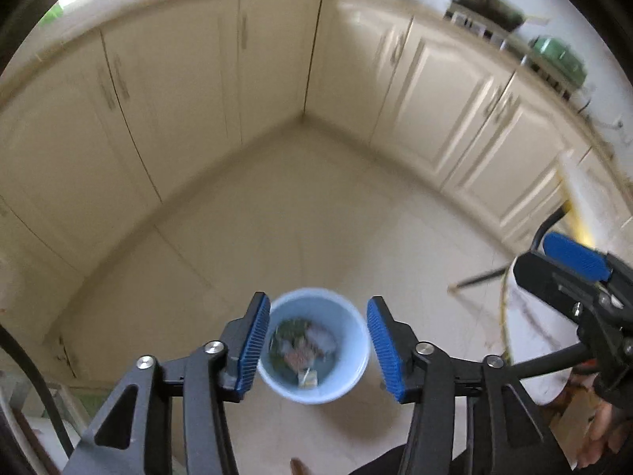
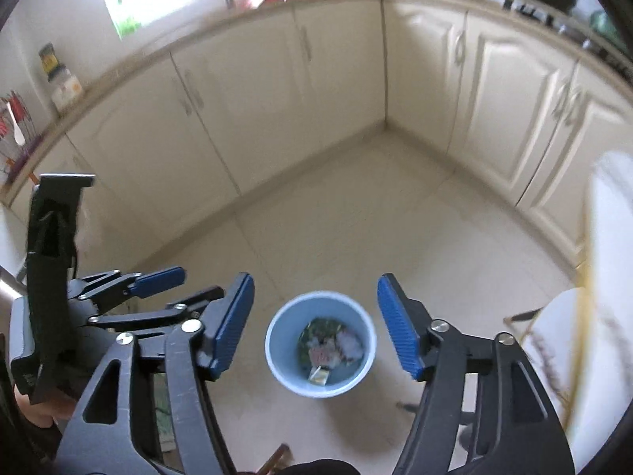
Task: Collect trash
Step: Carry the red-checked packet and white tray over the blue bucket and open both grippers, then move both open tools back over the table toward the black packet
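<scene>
below, both hand-held grippers (image 1: 314,346) (image 2: 316,326) spread, empty, over round blue plastic bin (image 1: 348,376).

Cream cabinets (image 1: 435,91) wrap the corner, pale floor tiles (image 1: 316,206) below, a white chair (image 2: 561,340) at right.
</scene>
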Motion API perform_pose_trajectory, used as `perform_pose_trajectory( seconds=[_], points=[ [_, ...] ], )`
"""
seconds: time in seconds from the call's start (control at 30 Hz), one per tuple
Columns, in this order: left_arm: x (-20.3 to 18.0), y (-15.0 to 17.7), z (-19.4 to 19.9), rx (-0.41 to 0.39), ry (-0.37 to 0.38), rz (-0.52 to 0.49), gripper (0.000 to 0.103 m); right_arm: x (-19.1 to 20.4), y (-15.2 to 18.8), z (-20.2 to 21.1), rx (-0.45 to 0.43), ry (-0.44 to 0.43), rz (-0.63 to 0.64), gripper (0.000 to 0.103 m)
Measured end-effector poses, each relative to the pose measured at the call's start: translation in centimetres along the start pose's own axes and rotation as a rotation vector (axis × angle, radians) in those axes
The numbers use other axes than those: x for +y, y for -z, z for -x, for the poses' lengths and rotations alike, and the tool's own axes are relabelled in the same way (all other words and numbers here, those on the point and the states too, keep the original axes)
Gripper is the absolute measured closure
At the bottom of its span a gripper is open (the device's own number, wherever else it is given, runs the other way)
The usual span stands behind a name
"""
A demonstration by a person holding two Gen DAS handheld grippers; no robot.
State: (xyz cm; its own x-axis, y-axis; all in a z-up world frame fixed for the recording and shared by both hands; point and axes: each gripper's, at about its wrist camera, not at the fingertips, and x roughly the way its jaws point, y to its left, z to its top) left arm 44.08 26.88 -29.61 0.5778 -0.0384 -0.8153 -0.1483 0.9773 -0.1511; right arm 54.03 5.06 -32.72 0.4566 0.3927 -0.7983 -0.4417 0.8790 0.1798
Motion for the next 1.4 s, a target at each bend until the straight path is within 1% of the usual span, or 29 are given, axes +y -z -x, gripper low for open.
perform_pose_trajectory(
  seconds=[0.03,0.07,0.1,0.13,0.17,0.2,0.27,0.3,0.33,0.37,0.4,0.47,0.5,0.53,0.57,0.6,0.63,0.77,0.8,0.83,0.87,0.9,0.93,0.97,1.03,1.2,1.23,1.3,1.4],
  points=[
    [-0.9,0.1,1.8,-0.043,-0.004,-0.007,0.049,-0.1,0.0,2.1,-0.038,0.016,0.0,0.027],
    [-1.8,0.2,3.8,-0.096,-0.007,-0.015,0.044,0.3,-0.2,3.5,-0.062,0.038,0.001,0.023],
    [-2.7,0.4,5.3,-0.136,-0.009,-0.023,0.036,0.3,-0.1,5.5,-0.1,0.068,0.009,0.017],
    [-4.0,0.6,7.5,-0.193,-0.009,-0.039,0.031,0.3,0.1,7.1,-0.134,0.083,0.014,0.015],
    [-5.2,1.2,8.9,-0.229,-0.009,-0.049,0.023,0.1,0.3,9.3,-0.174,0.089,0.012,0.015],
    [-6.1,2.1,10.4,-0.265,-0.005,-0.064,0.019,-0.2,0.5,11.2,-0.204,0.092,0.005,0.014],
    [-9.2,3.7,13.3,-0.334,0.024,-0.108,0.015,-0.9,1.1,14.4,-0.262,0.116,-0.005,0.006],
    [-11.0,4.6,14.7,-0.364,0.036,-0.129,0.013,-1.4,1.6,16.3,-0.289,0.135,-0.01,0.0],
    [-13.2,6.0,16.0,-0.394,0.042,-0.14,0.012,-1.8,2.0,17.7,-0.308,0.152,-0.016,0.0],
    [-14.5,7.0,17.3,-0.425,0.05,-0.147,0.009,-2.5,2.6,19.6,-0.344,0.175,-0.029,0.0],
    [-15.5,8.8,18.3,-0.444,0.056,-0.153,0.006,-3.5,3.3,21.5,-0.377,0.197,-0.043,0.0],
    [-18.3,10.7,20.1,-0.495,0.084,-0.166,0.005,-5.0,4.4,24.8,-0.404,0.239,-0.071,0.0],
    [-19.0,12.0,20.2,-0.503,0.093,-0.172,0.004,-5.8,4.9,26.2,-0.421,0.257,-0.086,0.0],
    [-20.6,12.8,20.8,-0.506,0.114,-0.186,0.004,-6.9,5.6,27.6,-0.439,0.276,-0.103,0.0],
    [-21.7,14.5,20.9,-0.506,0.129,-0.2,0.004,-8.0,6.3,29.1,-0.452,0.298,-0.124,0.0],
    [-23.1,16.2,20.0,-0.509,0.146,-0.215,0.004,-8.9,6.8,30.5,-0.459,0.318,-0.142,0.0],
    [-24.7,17.0,20.3,-0.514,0.158,-0.228,0.004,-10.0,7.6,31.5,-0.469,0.337,-0.163,0.0],
    [-26.9,18.7,20.6,-0.511,0.194,-0.276,0.004,-14.2,10.2,35.5,-0.492,0.408,-0.233,0.0],
    [-27.2,17.8,20.0,-0.507,0.198,-0.285,0.004,-15.1,10.8,36.1,-0.496,0.418,-0.248,0.0],
    [-29.2,17.0,19.3,-0.501,0.2,-0.299,0.004,-15.9,11.4,36.7,-0.498,0.428,-0.263,0.0],
    [-30.1,16.9,19.3,-0.497,0.2,-0.311,0.004,-16.8,11.7,37.4,-0.498,0.433,-0.273,0.0],
    [-31.1,15.9,19.0,-0.494,0.201,-0.321,0.004,-17.6,12.2,37.9,-0.499,0.436,-0.282,0.0],
    [-32.2,16.2,18.7,-0.492,0.194,-0.33,0.004,-18.4,12.7,38.2,-0.501,0.441,-0.296,0.0],
    [-33.9,14.8,18.4,-0.488,0.189,-0.338,0.004,-19.4,13.1,38.6,-0.499,0.443,-0.304,0.0],
    [-36.4,13.4,17.8,-0.476,0.192,-0.354,0.004,-20.6,13.7,38.8,-0.491,0.451,-0.322,0.0],
    [-42.4,11.3,15.9,-0.433,0.199,-0.412,0.004,-24.2,15.7,39.3,-0.477,0.464,-0.37,0.0],
    [-43.7,11.2,15.2,-0.418,0.201,-0.427,0.004,-24.8,16.0,39.3,-0.471,0.47,-0.379,0.0],
    [-45.9,9.9,13.8,-0.392,0.214,-0.448,0.004,-26.3,16.6,39.1,-0.458,0.476,-0.399,0.0],
    [-49.2,9.0,11.1,-0.325,0.235,-0.488,0.004,-28.7,17.8,38.4,-0.428,0.497,-0.445,0.0]
  ],
)
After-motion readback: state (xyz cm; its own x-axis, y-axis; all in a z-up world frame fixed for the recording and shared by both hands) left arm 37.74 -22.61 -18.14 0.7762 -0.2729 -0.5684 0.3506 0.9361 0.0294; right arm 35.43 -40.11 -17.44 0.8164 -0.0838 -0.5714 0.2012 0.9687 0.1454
